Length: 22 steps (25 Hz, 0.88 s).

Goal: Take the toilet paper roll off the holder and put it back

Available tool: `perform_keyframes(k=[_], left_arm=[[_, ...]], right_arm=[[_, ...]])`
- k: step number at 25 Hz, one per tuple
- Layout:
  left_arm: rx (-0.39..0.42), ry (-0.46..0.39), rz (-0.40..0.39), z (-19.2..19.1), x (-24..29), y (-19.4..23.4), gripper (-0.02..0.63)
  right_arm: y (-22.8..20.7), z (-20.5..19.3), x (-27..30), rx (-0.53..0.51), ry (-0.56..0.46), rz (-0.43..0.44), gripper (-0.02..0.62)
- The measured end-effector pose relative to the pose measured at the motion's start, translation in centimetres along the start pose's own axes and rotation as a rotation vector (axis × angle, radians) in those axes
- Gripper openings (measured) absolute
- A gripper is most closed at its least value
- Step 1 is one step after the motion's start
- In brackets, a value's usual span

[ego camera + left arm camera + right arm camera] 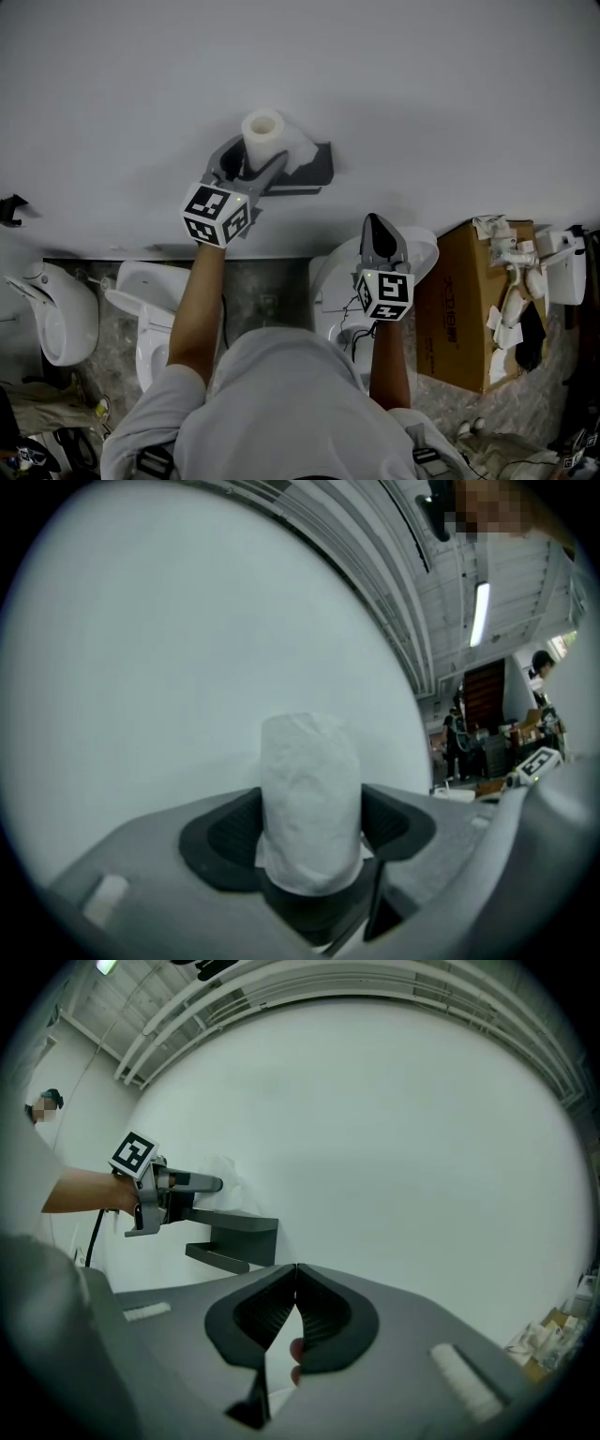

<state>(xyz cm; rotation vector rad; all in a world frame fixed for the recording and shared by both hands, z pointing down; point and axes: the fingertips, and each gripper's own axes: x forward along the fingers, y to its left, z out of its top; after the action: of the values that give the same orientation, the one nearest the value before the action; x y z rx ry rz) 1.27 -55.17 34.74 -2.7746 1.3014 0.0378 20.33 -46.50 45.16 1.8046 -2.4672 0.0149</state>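
Left gripper view showed the left gripper [309, 841] grasping the toilet paper roll [309, 780] upright at the holder's [317, 167] left end, probably lining it up; right gripper [295, 1302] hung clenched, empty, out of the way.

Your left gripper [253, 157] covers the left end of the holder [314, 169], so you cannot tell whether the toilet paper roll [264, 131] touches it. In your left gripper view the roll blocks the holder completely. Below the holder, your body hides much of the toilet [326, 281].
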Motion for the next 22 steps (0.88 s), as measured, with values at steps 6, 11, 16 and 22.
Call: perform_keyframes(k=[6, 11, 16, 22], left_arm=[[0.001, 0.011, -0.003, -0.9, 0.3, -0.1, 0.308], [0.018, 0.015, 0.007, -1.2, 0.1, 0.0, 0.309], [0.006, 0.01, 0.009, -1.5, -0.1, 0.2, 0.309], [0.006, 0.003, 0.01, -1.4, -0.3, 0.1, 0.31]], right_arm=[[-0.4, -0.4, -0.1, 0.001, 0.009, -0.006, 0.003], [-0.2, -0.5, -0.1, -0.004, 0.015, -0.004, 0.003], [0.1, -0.6, 0.0, -0.007, 0.017, 0.002, 0.003], [0.2, -0.6, -0.2, -0.01, 0.018, 0.001, 0.003]])
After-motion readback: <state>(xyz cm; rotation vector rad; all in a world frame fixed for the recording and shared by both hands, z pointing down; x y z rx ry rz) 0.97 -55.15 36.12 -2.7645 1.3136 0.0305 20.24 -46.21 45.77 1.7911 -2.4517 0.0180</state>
